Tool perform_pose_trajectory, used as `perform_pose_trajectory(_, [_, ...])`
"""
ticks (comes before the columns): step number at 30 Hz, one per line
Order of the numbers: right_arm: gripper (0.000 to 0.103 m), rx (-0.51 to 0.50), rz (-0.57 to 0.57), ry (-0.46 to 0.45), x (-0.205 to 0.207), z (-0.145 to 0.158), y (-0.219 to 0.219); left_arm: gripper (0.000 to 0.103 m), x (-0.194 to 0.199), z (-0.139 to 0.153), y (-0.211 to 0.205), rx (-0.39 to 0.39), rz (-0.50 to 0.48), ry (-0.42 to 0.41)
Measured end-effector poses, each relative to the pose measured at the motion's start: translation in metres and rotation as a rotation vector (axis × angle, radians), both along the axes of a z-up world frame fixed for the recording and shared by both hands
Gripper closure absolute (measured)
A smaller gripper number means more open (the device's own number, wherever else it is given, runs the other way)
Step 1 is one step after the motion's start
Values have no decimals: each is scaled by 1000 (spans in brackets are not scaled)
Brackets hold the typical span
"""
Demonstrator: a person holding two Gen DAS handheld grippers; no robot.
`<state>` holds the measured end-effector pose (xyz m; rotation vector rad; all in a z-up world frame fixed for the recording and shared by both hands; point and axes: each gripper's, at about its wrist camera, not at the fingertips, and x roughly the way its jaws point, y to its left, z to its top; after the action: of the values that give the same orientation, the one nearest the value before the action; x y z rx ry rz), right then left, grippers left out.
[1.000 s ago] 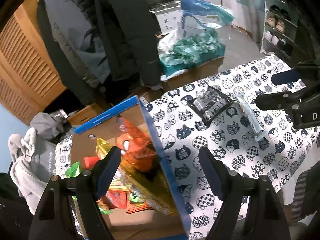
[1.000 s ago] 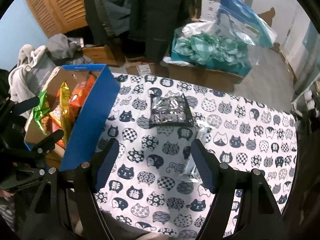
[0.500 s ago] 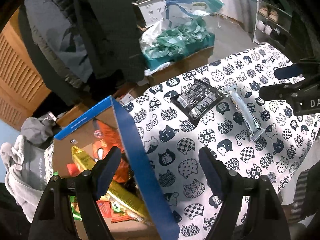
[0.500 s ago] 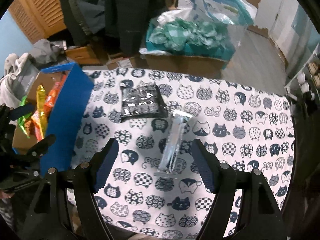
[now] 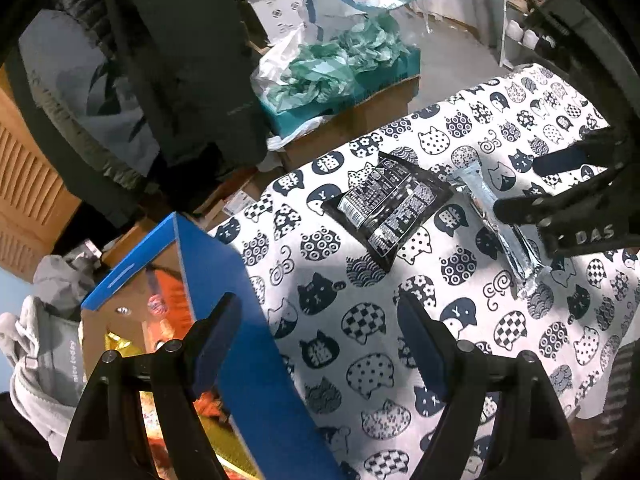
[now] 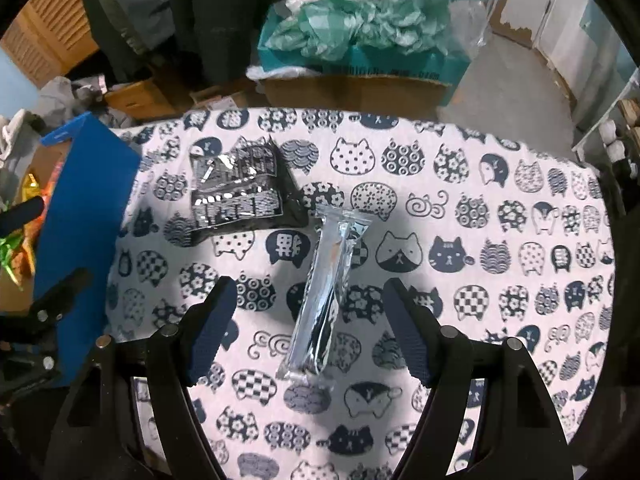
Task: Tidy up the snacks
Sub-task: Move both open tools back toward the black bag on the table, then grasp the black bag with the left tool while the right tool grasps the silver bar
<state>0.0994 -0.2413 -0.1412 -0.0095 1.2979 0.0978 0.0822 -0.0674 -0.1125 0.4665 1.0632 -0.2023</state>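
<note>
A long silver snack packet [image 6: 329, 287] lies on the cat-print tablecloth [image 6: 500, 216], between the open fingers of my right gripper [image 6: 310, 318] and a little ahead of them. A black snack packet [image 6: 240, 192] lies flat to its upper left. A blue-sided cardboard box [image 6: 80, 216] with colourful snacks stands at the table's left edge. In the left wrist view my open, empty left gripper [image 5: 316, 340] hovers over the box's blue wall [image 5: 244, 320]; the black packet [image 5: 390, 208], the silver packet [image 5: 492, 220] and the right gripper [image 5: 532, 186] lie beyond.
Behind the table stand a cardboard box [image 6: 352, 88] filled with green-and-white wrapping, dark coats [image 5: 180, 60] hanging at the left, and wooden louvred doors [image 6: 44, 40]. Grey cloth [image 5: 44, 340] lies beside the snack box. Shelves with shoes [image 5: 532, 32] stand at the far right.
My right gripper has moved right and forward, from near the box to straddling the silver packet. My left gripper has drifted right from over the box's contents to its blue wall.
</note>
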Motion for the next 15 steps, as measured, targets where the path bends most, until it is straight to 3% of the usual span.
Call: perform_pose_trajectory(15, [28, 19, -18, 102, 13, -56, -9, 22, 27, -39, -21, 4, -41, 71])
